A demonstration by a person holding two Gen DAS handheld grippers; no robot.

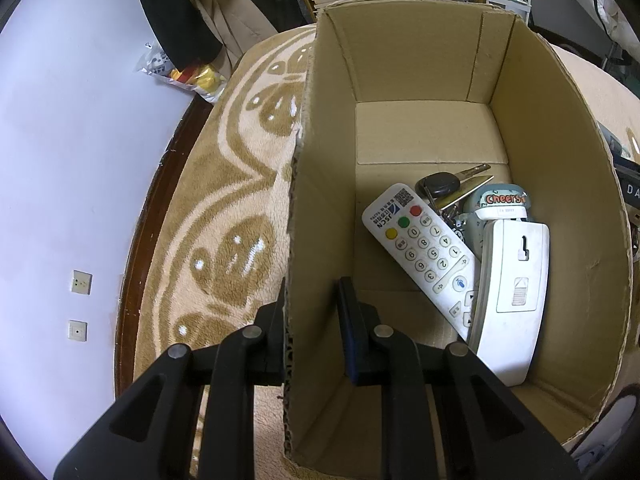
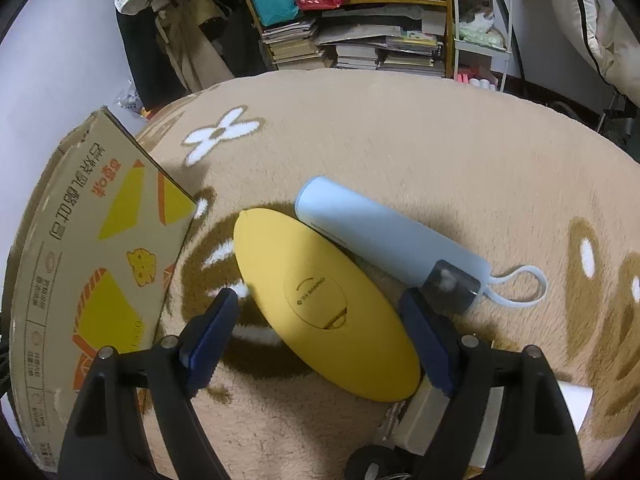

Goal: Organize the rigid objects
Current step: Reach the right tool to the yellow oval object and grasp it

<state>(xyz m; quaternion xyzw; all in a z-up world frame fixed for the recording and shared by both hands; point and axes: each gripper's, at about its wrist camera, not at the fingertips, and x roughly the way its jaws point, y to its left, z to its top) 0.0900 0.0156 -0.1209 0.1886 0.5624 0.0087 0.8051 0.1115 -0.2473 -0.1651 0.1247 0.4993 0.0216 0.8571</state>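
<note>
A cardboard box [image 1: 420,60] stands open on the rug. It holds a white remote [image 1: 424,252], a white curved device [image 1: 512,300], a car key with keys [image 1: 444,184] and a mint "Cheers" item [image 1: 500,200]. My left gripper [image 1: 312,304] is open and straddles the box's left wall, one finger outside against the cardboard, the other inside with a gap. In the right wrist view my right gripper [image 2: 320,300] is open, low over a yellow oval case [image 2: 320,300] that lies between its fingers [image 2: 216,328]. A pale blue cylinder [image 2: 384,240] with a dark cap and strap lies just behind the case.
The box's printed outer side [image 2: 92,264] stands left of the yellow case. A white boxy item [image 2: 424,420] lies under the right gripper's right finger. Shelves of books [image 2: 360,52] and hanging clothes [image 1: 192,20] line the far side of the tan patterned rug [image 2: 440,152].
</note>
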